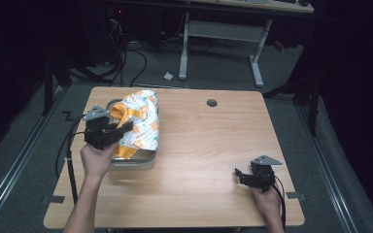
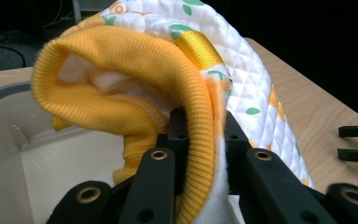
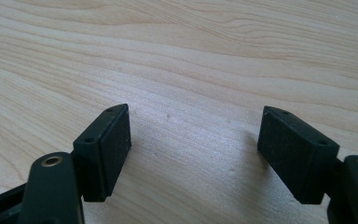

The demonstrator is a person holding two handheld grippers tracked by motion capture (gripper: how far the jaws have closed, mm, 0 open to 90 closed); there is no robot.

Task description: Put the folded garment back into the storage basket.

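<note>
Left claw clamped on the garment's orange ribbed cuff, jaws pinching the fabric from both sides. Garment: quilted white with orange and green print, draped over a grey bin near the tabletop's left edge, part of it hanging inside the bin. Right claw near the front right corner, jaws spread wide, nothing between them, low over bare wood.

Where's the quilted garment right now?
In the high view the quilted garment lies at the table's far left, draped over the grey bin. The left gripper is shut on its orange ribbed cuff.
</note>
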